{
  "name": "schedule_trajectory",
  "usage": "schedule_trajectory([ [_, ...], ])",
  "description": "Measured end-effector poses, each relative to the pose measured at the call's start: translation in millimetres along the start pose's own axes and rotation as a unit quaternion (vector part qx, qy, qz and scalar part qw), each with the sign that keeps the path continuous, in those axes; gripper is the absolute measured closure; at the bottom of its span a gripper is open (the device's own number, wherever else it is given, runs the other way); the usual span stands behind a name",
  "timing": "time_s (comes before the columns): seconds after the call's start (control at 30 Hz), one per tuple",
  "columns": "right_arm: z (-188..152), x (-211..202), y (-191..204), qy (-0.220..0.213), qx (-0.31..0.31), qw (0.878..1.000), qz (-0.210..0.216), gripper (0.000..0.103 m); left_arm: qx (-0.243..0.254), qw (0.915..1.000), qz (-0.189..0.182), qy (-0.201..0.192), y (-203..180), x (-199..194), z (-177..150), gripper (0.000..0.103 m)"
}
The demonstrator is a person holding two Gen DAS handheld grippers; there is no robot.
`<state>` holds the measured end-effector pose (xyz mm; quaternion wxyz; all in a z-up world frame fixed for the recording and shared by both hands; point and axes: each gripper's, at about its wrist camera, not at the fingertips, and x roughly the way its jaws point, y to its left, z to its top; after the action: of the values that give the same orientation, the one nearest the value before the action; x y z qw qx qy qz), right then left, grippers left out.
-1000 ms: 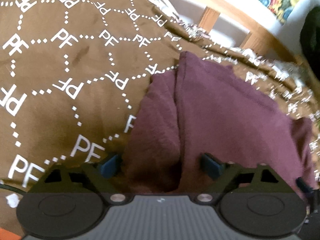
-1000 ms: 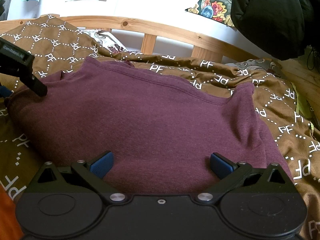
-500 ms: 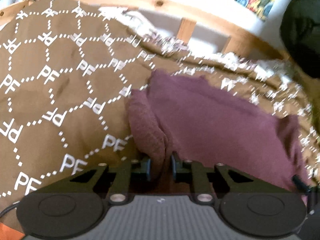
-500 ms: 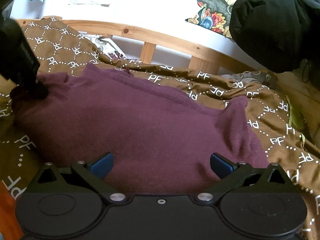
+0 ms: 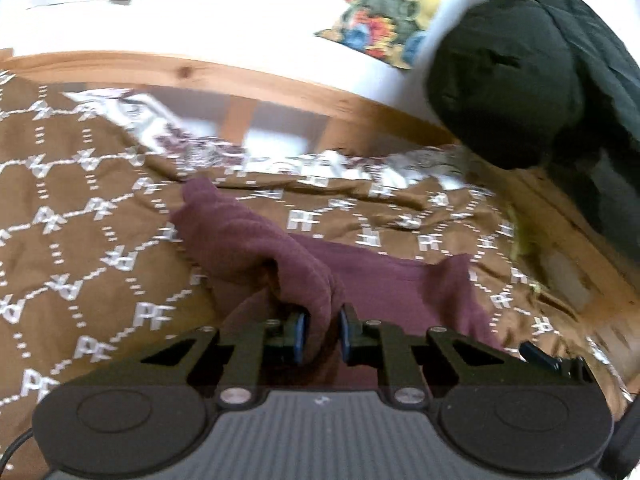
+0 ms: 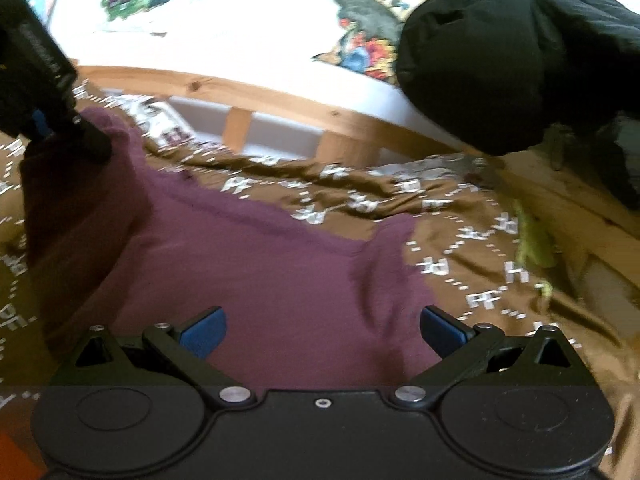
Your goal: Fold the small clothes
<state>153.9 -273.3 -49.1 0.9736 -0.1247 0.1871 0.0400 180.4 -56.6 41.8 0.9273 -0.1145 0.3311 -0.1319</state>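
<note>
A maroon sweatshirt (image 6: pixel 256 280) lies spread on a brown bedspread (image 5: pixel 80 248) printed with white dotted hexagons and "PF" letters. One edge of the sweatshirt (image 5: pixel 256 248) is gathered into a thick fold that rises off the bed and runs down between the blue pads of the left gripper (image 5: pixel 322 334). Its jaws are drawn nearly together and pinch that fold, with cloth bulging above the pads. From the right wrist view the left gripper (image 6: pixel 86 140) shows at the upper left as a dark body whose tip sits on the raised corner of the garment, which hangs below it in a dark drape.

The right gripper (image 6: pixel 322 330) hovers low over the near part of the sweatshirt. Its jaws stand wide apart, blue pads well clear of each other, and nothing is caught between them; flat maroon cloth fills the gap beneath. In the left wrist view one blue-tipped finger of the right gripper (image 5: pixel 540 358) pokes in at the lower right edge.

Beyond the garment the bedspread bunches into wrinkles against a wooden bed frame (image 6: pixel 280 100) with upright slats. A black padded jacket (image 6: pixel 512 48) hangs at the upper right, over the frame. Colourful pictures (image 6: pixel 368 40) are on the white wall behind. A yellow-green scrap (image 6: pixel 532 240) lies at the bedspread's right edge.
</note>
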Motion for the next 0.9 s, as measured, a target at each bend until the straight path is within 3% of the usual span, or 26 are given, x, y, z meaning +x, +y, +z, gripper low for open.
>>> schedule_trajectory([
  [0.37, 0, 11, -84, 0.019, 0.075, 0.992, -0.098, 0.001, 0.057, 0.9974, -0.031, 0.029, -56, 26, -18, 0.085],
  [0.57, 1, 7, -107, 0.014, 0.105, 0.988, -0.114, 0.001, 0.088, 0.9943, -0.035, 0.05, -78, 35, -29, 0.085],
  [0.77, 3, 7, -113, 0.01, 0.109, 0.987, -0.117, 0.001, 0.098, 0.9889, -0.075, 0.083, -93, 44, -42, 0.093],
  [0.9, 1, 8, -114, 0.011, 0.105, 0.987, -0.122, 0.001, 0.109, 0.9874, -0.072, 0.089, -97, 44, -49, 0.092],
])
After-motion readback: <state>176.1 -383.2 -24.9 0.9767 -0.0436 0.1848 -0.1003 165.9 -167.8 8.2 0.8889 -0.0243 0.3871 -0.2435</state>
